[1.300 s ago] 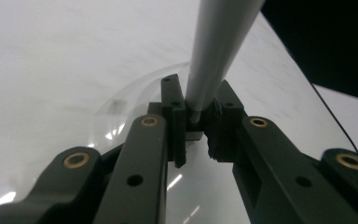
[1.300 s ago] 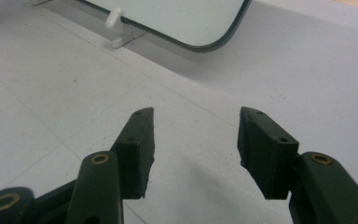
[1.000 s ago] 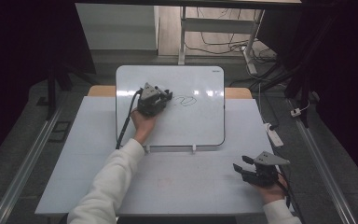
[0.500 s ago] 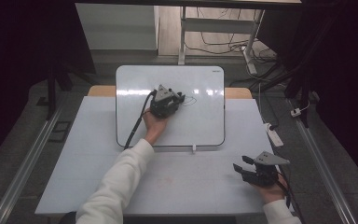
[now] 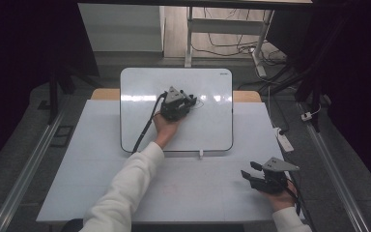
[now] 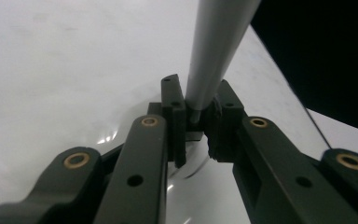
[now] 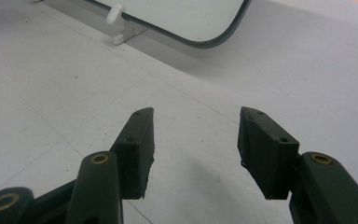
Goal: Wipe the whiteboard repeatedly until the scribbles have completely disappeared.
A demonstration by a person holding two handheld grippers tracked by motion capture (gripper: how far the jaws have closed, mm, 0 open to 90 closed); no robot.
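Observation:
A white whiteboard lies at the back middle of the table. My left gripper rests over its centre, shut on a grey marker that stands up between the jaws with its tip down on the board. A thin drawn line shows just right of the gripper. My right gripper sits low at the table's front right, open, with bare table between its fingers. The board's near corner lies ahead of it.
A small white clip juts from the board's front edge, also seen as the clip ahead of my right gripper. A white power strip lies off the table's right side. Metal rails run along both sides of the table, and cables cover the floor behind.
My left gripper has slid to the right across the whiteboard with the marker in it, now covering part of the drawn scribble. The right gripper has stayed put.

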